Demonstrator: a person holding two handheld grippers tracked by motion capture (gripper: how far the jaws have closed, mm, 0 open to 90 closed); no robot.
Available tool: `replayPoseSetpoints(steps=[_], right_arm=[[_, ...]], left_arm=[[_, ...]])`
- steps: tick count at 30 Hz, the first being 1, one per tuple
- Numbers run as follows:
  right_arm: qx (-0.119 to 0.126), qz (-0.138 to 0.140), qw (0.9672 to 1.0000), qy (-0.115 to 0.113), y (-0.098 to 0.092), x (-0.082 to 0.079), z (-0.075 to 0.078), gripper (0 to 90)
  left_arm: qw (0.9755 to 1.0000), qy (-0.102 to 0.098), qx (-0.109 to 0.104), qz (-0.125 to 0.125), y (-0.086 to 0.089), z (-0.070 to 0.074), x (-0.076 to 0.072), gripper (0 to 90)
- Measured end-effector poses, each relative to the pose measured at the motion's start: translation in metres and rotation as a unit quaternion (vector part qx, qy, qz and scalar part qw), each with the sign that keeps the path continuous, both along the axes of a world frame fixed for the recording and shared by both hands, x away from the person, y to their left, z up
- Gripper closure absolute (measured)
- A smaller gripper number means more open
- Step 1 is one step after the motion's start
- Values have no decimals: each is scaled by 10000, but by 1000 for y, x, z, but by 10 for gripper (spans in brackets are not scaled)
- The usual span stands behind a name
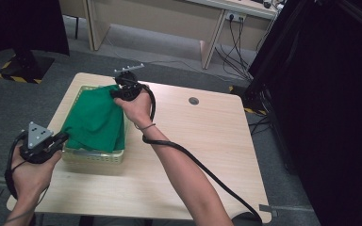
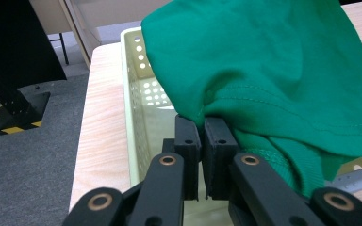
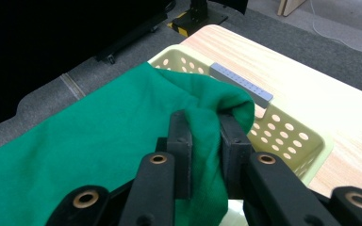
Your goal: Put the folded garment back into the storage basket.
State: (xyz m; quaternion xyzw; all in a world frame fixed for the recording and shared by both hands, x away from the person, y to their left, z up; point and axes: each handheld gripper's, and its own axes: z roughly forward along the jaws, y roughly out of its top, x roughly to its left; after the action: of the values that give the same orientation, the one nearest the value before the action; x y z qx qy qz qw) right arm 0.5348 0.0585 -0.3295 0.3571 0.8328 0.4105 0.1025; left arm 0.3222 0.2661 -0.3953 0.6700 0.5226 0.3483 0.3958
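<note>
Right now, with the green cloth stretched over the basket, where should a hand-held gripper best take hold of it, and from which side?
Grip the green cloth at a bunched hem corner, coming in level from outside the basket rim. The left hand-held gripper pinches the stitched hem at the near end; the right hand-held gripper clamps a thick fold at the far end. Those edges probably slip less than the flat middle.

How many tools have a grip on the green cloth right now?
2. The left tool pinches the green cloth at the basket's near-left corner; the right tool clamps a fold at the far edge.
</note>
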Motion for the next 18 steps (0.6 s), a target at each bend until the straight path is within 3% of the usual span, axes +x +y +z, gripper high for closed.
replayPoseSetpoints(steps=[18], right_arm=[[-26, -7, 10000, 45, 2, -1, -5, 784]], left_arm=[[10000, 87, 29, 25, 2, -7, 2, 858]])
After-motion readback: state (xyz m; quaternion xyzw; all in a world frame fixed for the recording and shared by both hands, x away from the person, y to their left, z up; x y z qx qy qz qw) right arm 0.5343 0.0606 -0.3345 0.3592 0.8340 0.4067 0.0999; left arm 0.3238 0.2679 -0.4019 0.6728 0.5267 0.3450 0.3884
